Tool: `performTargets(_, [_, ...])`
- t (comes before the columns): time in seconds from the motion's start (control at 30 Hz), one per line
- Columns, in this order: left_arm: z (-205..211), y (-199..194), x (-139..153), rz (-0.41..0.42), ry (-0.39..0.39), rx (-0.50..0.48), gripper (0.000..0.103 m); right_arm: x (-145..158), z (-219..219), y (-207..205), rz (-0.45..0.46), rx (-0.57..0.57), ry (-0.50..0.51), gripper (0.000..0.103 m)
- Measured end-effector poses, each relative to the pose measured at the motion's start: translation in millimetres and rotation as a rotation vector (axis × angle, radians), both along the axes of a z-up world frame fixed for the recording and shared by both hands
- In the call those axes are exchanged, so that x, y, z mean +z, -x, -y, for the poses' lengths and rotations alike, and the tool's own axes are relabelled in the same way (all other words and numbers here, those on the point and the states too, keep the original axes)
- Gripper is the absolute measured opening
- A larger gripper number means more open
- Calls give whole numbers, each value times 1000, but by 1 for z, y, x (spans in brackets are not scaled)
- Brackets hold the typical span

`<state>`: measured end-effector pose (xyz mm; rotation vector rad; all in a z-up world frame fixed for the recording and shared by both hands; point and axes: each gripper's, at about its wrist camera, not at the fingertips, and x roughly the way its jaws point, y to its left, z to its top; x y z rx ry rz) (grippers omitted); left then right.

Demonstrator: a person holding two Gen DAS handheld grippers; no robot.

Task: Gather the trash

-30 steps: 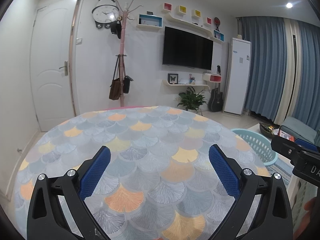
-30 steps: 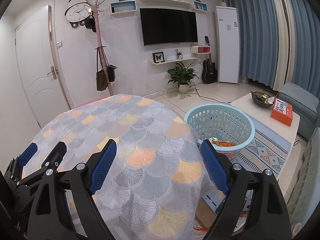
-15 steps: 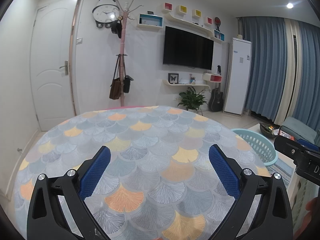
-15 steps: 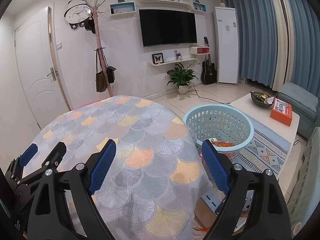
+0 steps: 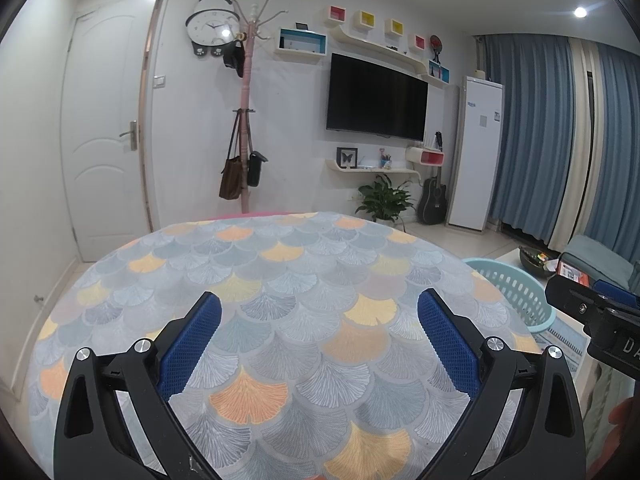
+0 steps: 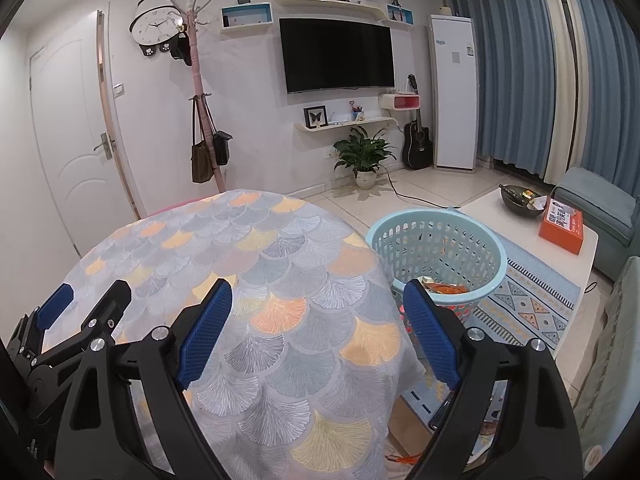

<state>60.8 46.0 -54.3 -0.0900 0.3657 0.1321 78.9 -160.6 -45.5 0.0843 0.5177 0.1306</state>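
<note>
My left gripper (image 5: 318, 314) and right gripper (image 6: 316, 304) wide open, empty | no trash on table (image 5: 280, 264) | risk: knocking over basket (image 6: 440, 240).

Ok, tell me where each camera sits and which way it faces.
Left wrist: on the left claw, looking forward over the scale-patterned table toward the TV wall; its open blue fingers show, plus the right claw's edge at far right.
Right wrist: on the right claw, facing the same wall from further right, the laundry basket beside the table; its open fingers show, with the left claw at lower left.
Shared: table, basket, TV, coat rack.
</note>
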Motion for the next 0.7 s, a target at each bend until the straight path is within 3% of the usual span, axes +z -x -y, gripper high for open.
performTargets(0.7, [1,17,12,-36,-24,35,96,9,-8,7,10,8,22,83])
